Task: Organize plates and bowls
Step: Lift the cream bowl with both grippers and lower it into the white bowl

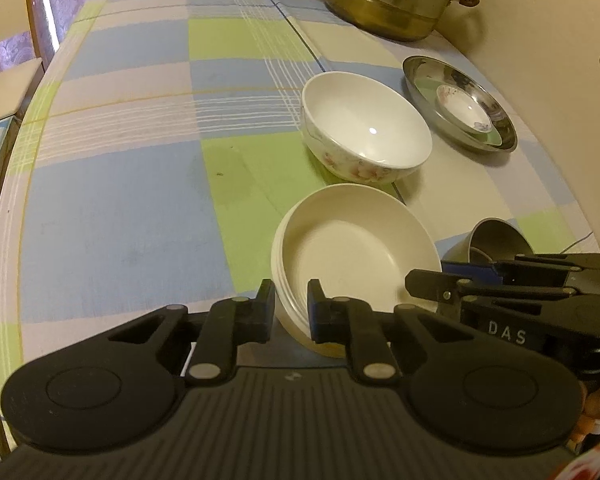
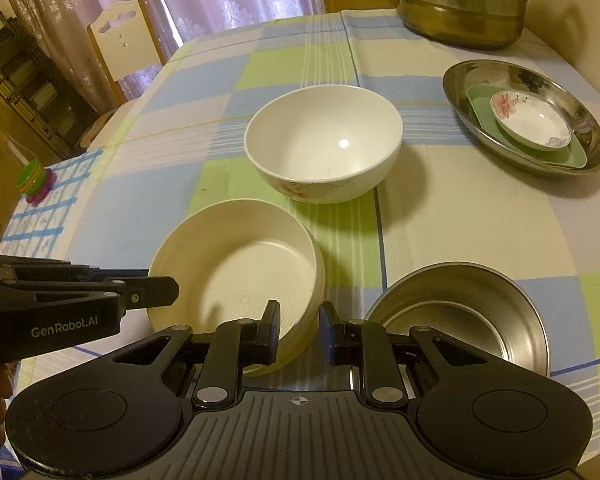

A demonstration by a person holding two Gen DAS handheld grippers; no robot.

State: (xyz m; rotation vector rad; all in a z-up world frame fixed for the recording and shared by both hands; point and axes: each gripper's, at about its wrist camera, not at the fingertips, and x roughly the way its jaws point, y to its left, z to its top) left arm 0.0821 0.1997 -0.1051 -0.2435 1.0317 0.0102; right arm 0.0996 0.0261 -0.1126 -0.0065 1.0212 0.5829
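Here, listed by size. Table (image 1: 120,160): checked cloth in blue, green and cream, filling both views.

Steamer pot (image 2: 464,4): brass-coloured, stacked tiers, upper right of both frames, at the table's far edge.

Steel dish (image 2: 580,120): shallow, right of centre in the upper half of the right wrist view. It holds a green plate (image 2: 480,100), and on that plate sits a small floral saucer (image 2: 532,120).

White bowl (image 2: 324,140): deep, flower print on the outside, upright, mid-frame in both views, just beyond the cream bowl and apart from the steel dish.

Cream bowl (image 1: 352,240): flat-bottomed, ribbed outer wall, tilted, lower centre of both frames. Both claws are on its rim from opposite sides.

Steel bowl (image 2: 480,312): lower right of the right wrist view, tipped on its side with its mouth toward the camera, just beside the cream bowl. In the left wrist view only its upper part shows, behind the other claw.

Left gripper (image 1: 291,304): jaws nearly together, one finger outside and one inside the cream bowl's wall, pinching it.

Right gripper (image 2: 299,328): jaws narrow, the left finger inside the bowl's rim and the right finger outside; whether both pads press the wall cannot be told.
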